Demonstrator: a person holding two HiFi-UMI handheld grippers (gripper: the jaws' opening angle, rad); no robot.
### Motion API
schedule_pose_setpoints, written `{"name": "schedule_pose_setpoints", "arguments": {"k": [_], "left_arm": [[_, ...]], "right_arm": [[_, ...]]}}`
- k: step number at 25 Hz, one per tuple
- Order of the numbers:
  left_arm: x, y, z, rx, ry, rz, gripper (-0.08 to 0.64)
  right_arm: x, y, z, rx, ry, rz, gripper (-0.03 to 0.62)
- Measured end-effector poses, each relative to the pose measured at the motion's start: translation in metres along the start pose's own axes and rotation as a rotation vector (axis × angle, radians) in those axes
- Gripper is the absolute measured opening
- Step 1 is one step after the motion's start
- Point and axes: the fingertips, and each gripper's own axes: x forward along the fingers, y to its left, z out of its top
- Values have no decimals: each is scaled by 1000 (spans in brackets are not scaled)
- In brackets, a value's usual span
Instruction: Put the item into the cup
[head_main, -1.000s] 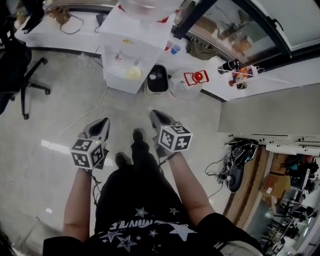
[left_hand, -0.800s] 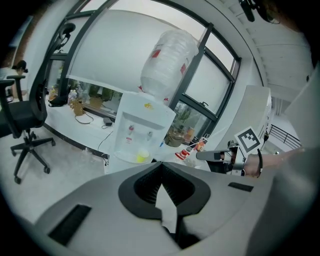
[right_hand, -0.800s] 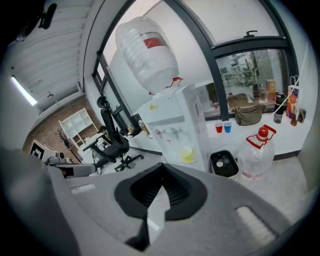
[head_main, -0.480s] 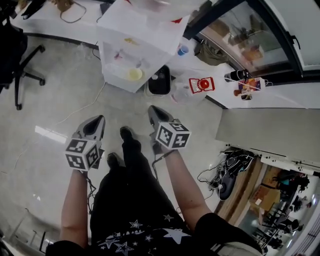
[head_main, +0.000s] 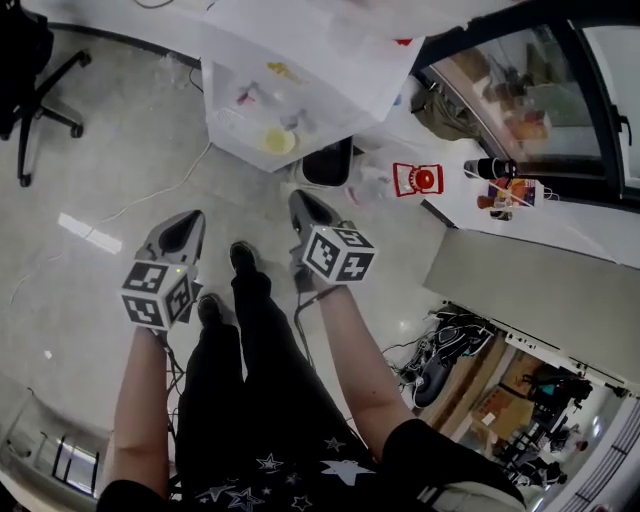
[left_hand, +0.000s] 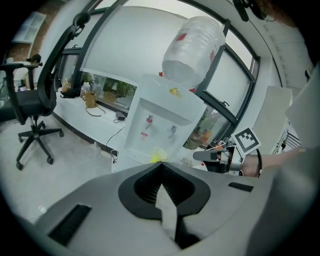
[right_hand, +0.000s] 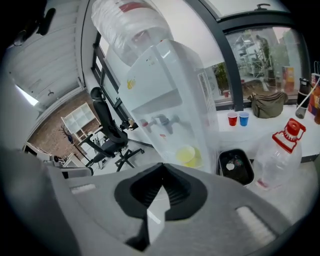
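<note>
On the grey floor (head_main: 90, 150) stand a water dispenser (head_main: 290, 100), a black bin (head_main: 328, 163) just beside it and an office chair (head_main: 30, 60). A red cup (right_hand: 232, 119) and a blue cup (right_hand: 243, 118) sit on the white ledge (right_hand: 270, 127).

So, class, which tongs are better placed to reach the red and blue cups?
Probably the right tongs: the red cup and blue cup stand right of the water dispenser, on that side. The left tongs are farther; both shut, empty.

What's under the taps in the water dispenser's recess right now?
A yellow cup sits in the water dispenser's recess, below the taps. The cloudy side panel veils it, so whether it is one cup or two, and what it holds, cannot be seen.
</note>
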Motion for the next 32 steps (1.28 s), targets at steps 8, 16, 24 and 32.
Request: {"name": "schedule_pose_setpoints", "arguments": {"k": [8, 16, 24, 32], "left_arm": [[38, 24, 7, -19, 0, 35, 5], [76, 30, 7, -69, 10, 31, 5], [103, 49, 21, -97, -13, 59, 5], [114, 69, 29, -115, -15, 81, 5]], "right_arm": [[42, -20, 9, 8, -3, 10, 2], [83, -34, 25, -23, 14, 32, 2], [113, -46, 31, -68, 21, 17, 2], [135, -48, 32, -104, 14, -10, 2]]}}
